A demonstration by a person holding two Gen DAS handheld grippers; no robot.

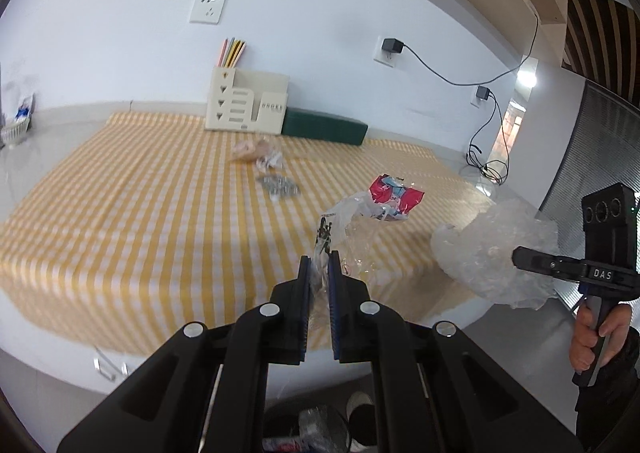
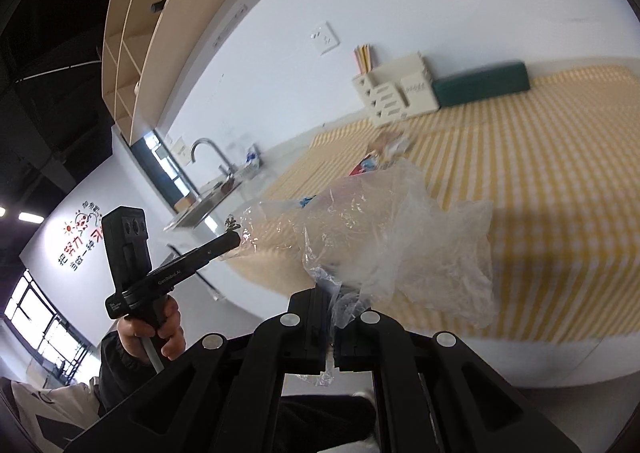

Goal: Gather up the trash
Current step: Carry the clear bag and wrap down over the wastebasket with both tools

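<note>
Pinching clear wrapper [image 1: 326, 237] — left hand-held gripper [image 1: 319, 265]; right hand-held gripper [image 2: 334, 307] clamps plastic bag [image 2: 400, 229].

Crinkled glossy clear plastic bag [image 2: 400, 229]; matt yellow-checked cloth [image 1: 140, 213]; shiny metal tap [image 2: 208, 153]; matt black plastic tools.

On the tablecloth [image 1: 120, 213], the organizer [image 1: 246, 101] stands at the far edge; the box [image 1: 324, 127] sits right beside it, wrappers [image 1: 394, 195] nearer me, possibly touching.

Yellow-and-white checked tablecloth [image 1: 120, 213] — red wrapper [image 1: 394, 195] — dark green box [image 1: 324, 127].
</note>
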